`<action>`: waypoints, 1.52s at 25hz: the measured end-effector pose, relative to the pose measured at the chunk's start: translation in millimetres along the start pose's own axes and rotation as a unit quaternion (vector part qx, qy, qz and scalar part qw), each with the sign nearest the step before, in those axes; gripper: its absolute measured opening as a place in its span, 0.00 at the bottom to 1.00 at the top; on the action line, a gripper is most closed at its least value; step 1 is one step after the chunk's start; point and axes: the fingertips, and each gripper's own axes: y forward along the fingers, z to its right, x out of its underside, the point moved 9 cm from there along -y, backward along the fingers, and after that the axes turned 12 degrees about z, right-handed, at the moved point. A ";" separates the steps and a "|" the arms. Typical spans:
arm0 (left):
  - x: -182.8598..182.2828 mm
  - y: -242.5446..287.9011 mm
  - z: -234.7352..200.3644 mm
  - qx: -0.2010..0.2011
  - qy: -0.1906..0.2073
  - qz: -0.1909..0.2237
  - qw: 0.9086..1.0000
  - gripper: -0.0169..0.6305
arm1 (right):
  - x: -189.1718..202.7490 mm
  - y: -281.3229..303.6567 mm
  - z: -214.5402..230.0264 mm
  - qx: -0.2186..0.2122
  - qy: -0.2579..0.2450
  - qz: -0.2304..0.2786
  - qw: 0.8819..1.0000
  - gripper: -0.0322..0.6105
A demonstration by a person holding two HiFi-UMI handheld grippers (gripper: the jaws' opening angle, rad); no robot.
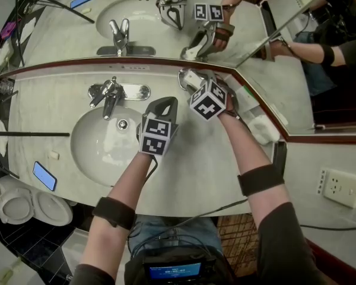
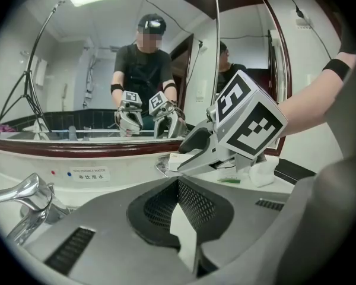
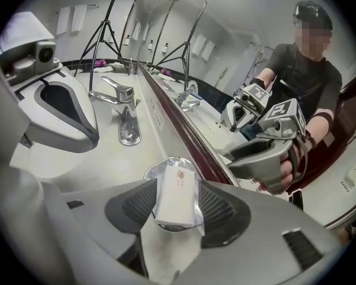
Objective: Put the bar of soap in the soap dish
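- Bar of soap [image 1: 193, 77], from the head view, is lying in the soap dish [image 1: 181, 73] at the far edge of the worktop [image 1: 202, 159], just under the mirror and to the right of the tap [image 1: 110, 94]. The right gripper [image 1: 197, 85] is pointing down at the dish from the near right. The left gripper [image 1: 164, 104] is hovering nearer and to the left, by the basin's right rim, well apart from the dish.
- From the left gripper view, the left gripper [image 2: 181, 203] is showing its jaws pressed together with nothing between them. Beyond it, to the far right, the right gripper [image 2: 190, 153] is hanging over the bar of soap [image 2: 175, 159] and the soap dish [image 2: 161, 165].
- From the right gripper view, the right gripper [image 3: 177, 186] is standing with its jaws spread. The bar of soap [image 3: 175, 198] is resting flat on the soap dish [image 3: 160, 166] between them. Slivers of dish are showing on either side of the bar, so the pads are not pressing on it.
- The bar's long axis is running near to far, in line with the jaws, with its long sides facing the pads. The left gripper [image 3: 86, 132] is waiting off to the left.
- Placement is looking done. The right hand, being the nearer one, is probably best drawn back along that axis or lifted, since a sideways move is likely to nudge the bar.
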 end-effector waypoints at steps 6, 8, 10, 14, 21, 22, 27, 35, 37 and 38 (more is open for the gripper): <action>-13.0 -14.4 6.9 -0.002 0.004 0.000 1.000 0.03 | -3.3 -29.9 -2.0 0.006 0.025 0.019 0.999 0.42; -20.3 -23.7 10.8 -0.003 0.004 0.002 1.000 0.03 | -6.0 -48.1 -4.1 0.011 0.035 0.031 0.999 0.36; -29.8 -34.5 16.5 0.001 0.009 0.004 1.000 0.03 | -9.7 -70.9 -5.3 0.024 0.048 0.046 0.997 0.26; -48.4 -59.4 32.1 0.007 0.023 0.009 1.000 0.03 | -19.8 -127.4 -11.4 0.049 0.095 0.086 0.991 0.08; -70.9 -98.5 61.8 0.006 0.033 0.026 0.999 0.03 | 3.3 -200.6 -29.3 0.087 0.205 0.156 0.962 0.08; -72.3 -104.5 65.8 0.006 0.032 0.029 0.999 0.03 | 11.3 -208.7 -32.9 0.091 0.221 0.167 0.956 0.08; -77.6 -126.8 76.7 0.005 0.028 0.045 0.999 0.03 | 34.4 -250.3 -53.9 0.114 0.308 0.226 0.917 0.08; -62.9 -158.0 95.7 0.010 0.011 0.051 0.999 0.03 | 60.3 -280.7 -88.9 0.130 0.345 0.238 0.899 0.08; -60.8 -164.3 101.0 0.010 0.014 0.052 0.999 0.03 | 62.9 -284.4 -94.3 0.130 0.341 0.236 0.901 0.08; -60.1 -167.2 103.3 0.010 0.016 0.051 0.999 0.03 | 63.8 -286.3 -96.5 0.131 0.339 0.235 0.901 0.08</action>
